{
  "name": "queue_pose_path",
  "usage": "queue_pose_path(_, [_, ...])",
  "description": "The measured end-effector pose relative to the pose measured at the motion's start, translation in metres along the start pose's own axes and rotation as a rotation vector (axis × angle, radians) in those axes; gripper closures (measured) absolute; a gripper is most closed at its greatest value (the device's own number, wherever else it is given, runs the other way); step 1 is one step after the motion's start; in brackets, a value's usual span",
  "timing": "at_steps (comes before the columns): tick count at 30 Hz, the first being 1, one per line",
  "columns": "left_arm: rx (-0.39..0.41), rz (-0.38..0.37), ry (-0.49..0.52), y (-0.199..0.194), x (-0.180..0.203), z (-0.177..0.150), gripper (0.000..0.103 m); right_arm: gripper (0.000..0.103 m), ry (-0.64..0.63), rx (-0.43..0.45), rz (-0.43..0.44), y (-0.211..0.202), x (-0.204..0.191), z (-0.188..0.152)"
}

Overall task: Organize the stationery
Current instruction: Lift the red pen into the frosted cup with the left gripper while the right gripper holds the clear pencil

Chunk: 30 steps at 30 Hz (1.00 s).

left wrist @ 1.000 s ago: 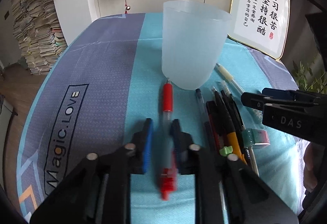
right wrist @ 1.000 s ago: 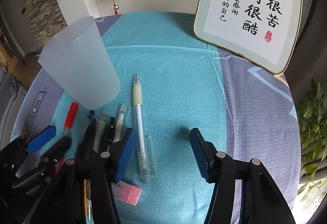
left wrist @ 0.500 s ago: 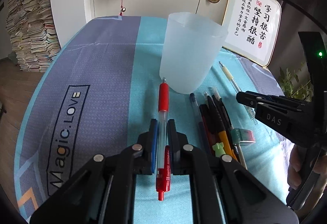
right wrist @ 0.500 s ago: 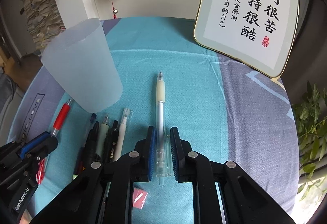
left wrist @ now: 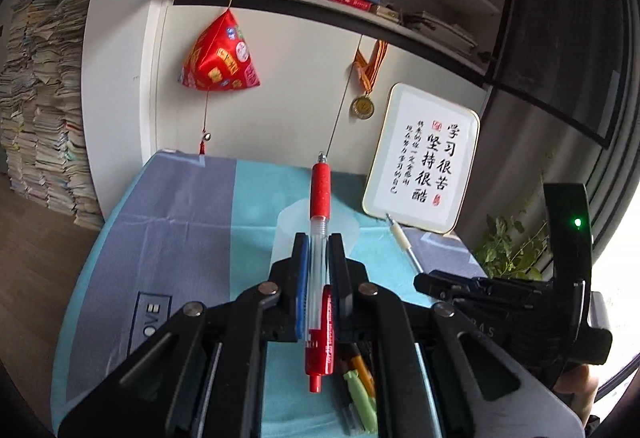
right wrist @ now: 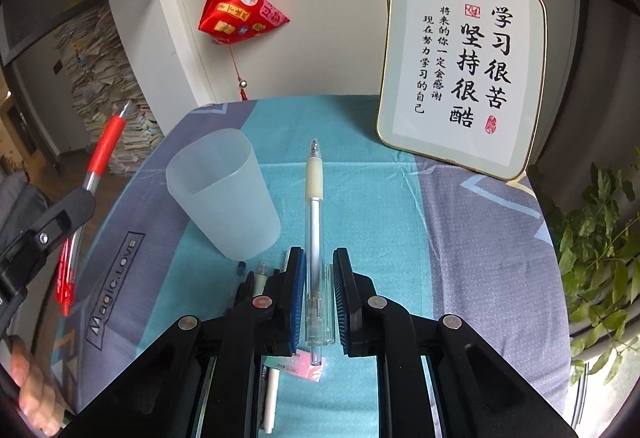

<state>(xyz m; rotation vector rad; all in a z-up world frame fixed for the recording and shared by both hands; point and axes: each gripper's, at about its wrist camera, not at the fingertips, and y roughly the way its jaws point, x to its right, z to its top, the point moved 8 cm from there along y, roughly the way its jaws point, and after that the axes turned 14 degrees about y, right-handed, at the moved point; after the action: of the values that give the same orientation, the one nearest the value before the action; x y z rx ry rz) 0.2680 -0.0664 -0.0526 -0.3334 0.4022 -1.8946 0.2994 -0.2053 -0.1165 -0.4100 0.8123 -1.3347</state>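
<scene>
Your left claw (left wrist: pixel 318 252) pinched the red pen (left wrist: pixel 320 238), your right claw (right wrist: pixel 317 270) the clear pen (right wrist: pixel 314 238), above the blue tablecloth (right wrist: pixel 360 190) near the cup (right wrist: pixel 222 194)

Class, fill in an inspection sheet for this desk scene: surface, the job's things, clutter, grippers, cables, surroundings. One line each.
Surface: table under a blue and grey cloth.
Job's things: frosted cup upright and empty; loose pens and a pink eraser lying near it.
Clutter: framed calligraphy propped at the back.
Grippers: left gripper shut on red pen; right gripper shut on clear pen; both pens lifted.
Cables: nothing seen.
Surroundings: red ornament, medal, bookshelves, paper stacks, plant.
</scene>
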Motion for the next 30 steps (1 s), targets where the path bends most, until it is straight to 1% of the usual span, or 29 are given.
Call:
queue_pose_path(4, [0.124, -0.114, -0.058, 0.013, -0.005, 0.019, 0.096, 0.088, 0.032, 0.028, 0.012, -0.012, 0.003, 0.006])
queue_pose_path(7, [0.187, -0.114, -0.104, 0.024, -0.013, 0.035, 0.096, 0.088, 0.045, 0.037, 0.014, -0.016, 0.007, 0.009])
queue_pose_path(10, [0.217, -0.096, -0.119, 0.036, -0.019, 0.046, 0.096, 0.088, 0.054, 0.042, 0.015, -0.016, 0.009, 0.010])
queue_pose_path(12, [0.218, -0.098, -0.150, 0.047, -0.024, 0.046, 0.096, 0.088, 0.064, 0.042, 0.023, -0.015, 0.011, 0.010])
queue_pose_path(14, [0.198, -0.128, -0.189, 0.059, -0.029, 0.040, 0.096, 0.088, 0.073, 0.037, 0.025, -0.012, 0.012, 0.009])
queue_pose_path(16, [0.179, -0.136, -0.213, 0.068, -0.032, 0.032, 0.096, 0.088, 0.077, 0.029, 0.031, -0.010, 0.013, 0.007])
queue_pose_path(18, [0.168, -0.130, -0.213, 0.072, -0.031, 0.025, 0.096, 0.088, 0.079, 0.026, 0.034, -0.008, 0.014, 0.006])
queue_pose_path(23, [0.246, -0.075, -0.212, 0.070, -0.032, 0.028, 0.096, 0.088, 0.090, 0.027, 0.051, -0.008, 0.015, 0.006])
queue_pose_path(27, [0.276, -0.081, -0.202, 0.075, -0.027, 0.028, 0.095, 0.088, 0.095, 0.031, 0.059, -0.009, 0.015, 0.006])
queue_pose_path(28, [0.275, -0.071, -0.185, 0.078, -0.025, 0.026, 0.095, 0.088, 0.094, 0.032, 0.059, -0.009, 0.015, 0.006])
queue_pose_path(30, [0.248, -0.055, -0.150, 0.083, -0.020, 0.020, 0.095, 0.088, 0.094, 0.031, 0.058, -0.009, 0.015, 0.005])
